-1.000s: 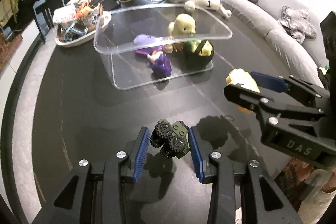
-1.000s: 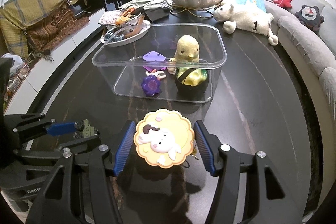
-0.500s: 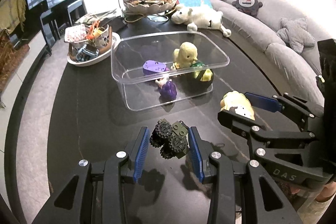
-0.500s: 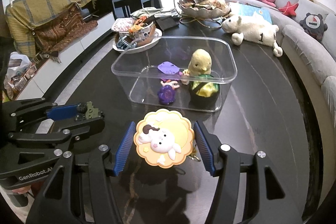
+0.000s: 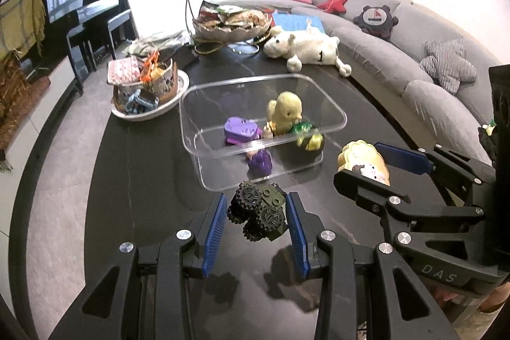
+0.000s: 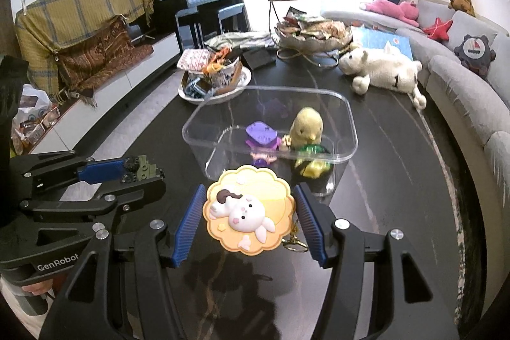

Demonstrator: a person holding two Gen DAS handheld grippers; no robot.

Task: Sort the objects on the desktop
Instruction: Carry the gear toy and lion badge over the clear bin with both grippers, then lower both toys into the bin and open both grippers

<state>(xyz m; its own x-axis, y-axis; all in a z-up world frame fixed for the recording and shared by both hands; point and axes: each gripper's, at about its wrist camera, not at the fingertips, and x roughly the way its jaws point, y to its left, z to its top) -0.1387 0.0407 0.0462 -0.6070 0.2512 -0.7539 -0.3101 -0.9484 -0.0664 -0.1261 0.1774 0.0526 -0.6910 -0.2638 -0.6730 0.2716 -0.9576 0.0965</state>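
Note:
My left gripper point(image 5: 256, 214) is shut on a small green toy vehicle with black wheels point(image 5: 259, 211), held above the dark table short of the clear plastic bin point(image 5: 223, 148). My right gripper point(image 6: 250, 211) is shut on a yellow flower-shaped rabbit charm point(image 6: 250, 209) with a gold keyring, also held short of the bin point(image 6: 347, 133). The bin holds a yellow chick point(image 6: 307, 126), a purple block point(image 6: 259, 134), a purple figure point(image 5: 259, 160) and a green-yellow ball point(image 6: 310, 164). The right gripper shows in the left wrist view point(image 5: 379, 160), and the left in the right wrist view point(image 6: 137, 172).
A white dish with a basket of small items point(image 5: 145, 85) stands left of the bin. A silver tiered snack bowl point(image 5: 229, 23) and a white plush animal point(image 5: 306, 48) lie behind it. A grey sofa point(image 5: 414, 59) curves along the right side of the table.
Both grippers have risen and drawn back from the bin with their toys still held; the bin looks smaller and farther, and more of the room shows.

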